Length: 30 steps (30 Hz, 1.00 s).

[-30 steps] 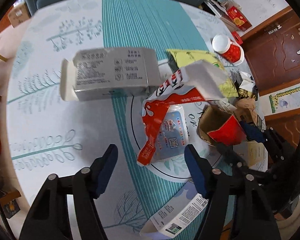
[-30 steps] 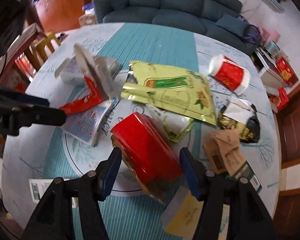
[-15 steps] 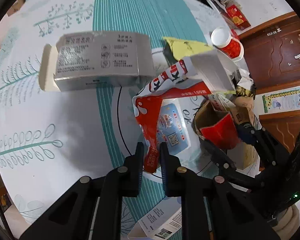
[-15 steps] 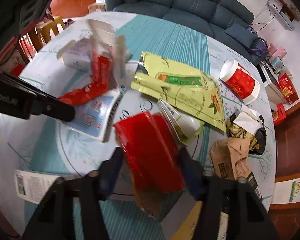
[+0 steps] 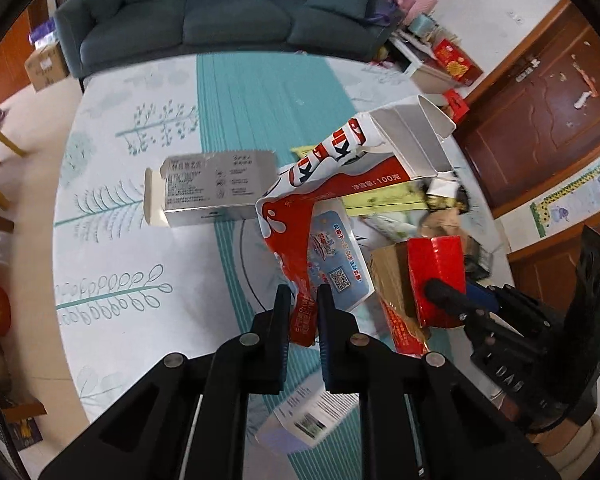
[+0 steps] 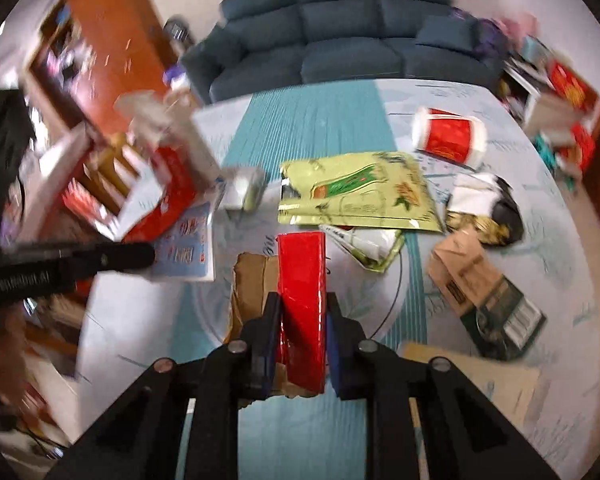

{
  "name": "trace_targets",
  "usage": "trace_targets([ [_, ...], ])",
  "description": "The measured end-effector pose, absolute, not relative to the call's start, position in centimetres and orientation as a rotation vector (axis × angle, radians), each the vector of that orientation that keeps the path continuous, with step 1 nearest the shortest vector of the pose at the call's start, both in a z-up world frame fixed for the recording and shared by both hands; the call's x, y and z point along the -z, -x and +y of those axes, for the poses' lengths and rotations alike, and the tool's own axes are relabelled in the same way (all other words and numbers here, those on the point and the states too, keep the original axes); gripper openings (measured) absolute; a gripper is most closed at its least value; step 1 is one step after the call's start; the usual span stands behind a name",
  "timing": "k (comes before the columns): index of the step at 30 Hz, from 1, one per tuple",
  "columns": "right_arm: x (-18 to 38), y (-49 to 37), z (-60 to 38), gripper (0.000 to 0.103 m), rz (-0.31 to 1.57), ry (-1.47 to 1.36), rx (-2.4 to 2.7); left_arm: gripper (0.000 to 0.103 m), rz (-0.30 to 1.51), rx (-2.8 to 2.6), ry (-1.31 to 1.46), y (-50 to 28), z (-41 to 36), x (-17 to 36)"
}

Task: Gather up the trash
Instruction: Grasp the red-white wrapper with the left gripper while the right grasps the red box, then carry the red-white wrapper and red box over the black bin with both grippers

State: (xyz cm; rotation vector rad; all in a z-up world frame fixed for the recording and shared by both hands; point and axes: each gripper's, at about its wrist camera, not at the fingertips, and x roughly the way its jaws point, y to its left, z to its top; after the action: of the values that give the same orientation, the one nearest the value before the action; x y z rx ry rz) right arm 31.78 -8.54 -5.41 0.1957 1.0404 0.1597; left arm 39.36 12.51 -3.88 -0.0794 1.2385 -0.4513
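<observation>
Left gripper (image 5: 303, 307) clamped on the lower end of a torn red-and-white carton (image 5: 332, 168), which is raised above the patterned tablecloth (image 5: 140, 240). Right gripper (image 6: 302, 326) closed on a red foil box (image 6: 302, 276), held over the table beside a green-yellow pouch (image 6: 356, 188) and a red paper cup (image 6: 450, 136).

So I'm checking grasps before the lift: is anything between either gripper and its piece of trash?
Nothing visible. The left gripper is shut on the tail of the red wrapper, and the right gripper is shut on the red box. No other litter sits between the fingers and either piece.
</observation>
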Motion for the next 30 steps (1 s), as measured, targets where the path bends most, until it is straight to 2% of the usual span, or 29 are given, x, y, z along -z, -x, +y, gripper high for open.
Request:
trace_targets([
  [5, 2.5, -28.7, -10.3, 0.02, 0.978, -0.311, -0.127, 0.01, 1.198, 0.499, 0.04, -36.7, 12.0, 0.9],
  [14, -0.7, -21.9, -12.3, 0.02, 0.931, -0.346, -0.095, 0.01, 1.168, 0.57, -0.035, -30.2, 9.3, -1.6],
  [30, 1.7, -7.4, -21.2, 0.02, 0.982, -0.305, -0.19, 0.01, 1.175, 0.477, -0.091, -14.3, -1.0, -1.1],
])
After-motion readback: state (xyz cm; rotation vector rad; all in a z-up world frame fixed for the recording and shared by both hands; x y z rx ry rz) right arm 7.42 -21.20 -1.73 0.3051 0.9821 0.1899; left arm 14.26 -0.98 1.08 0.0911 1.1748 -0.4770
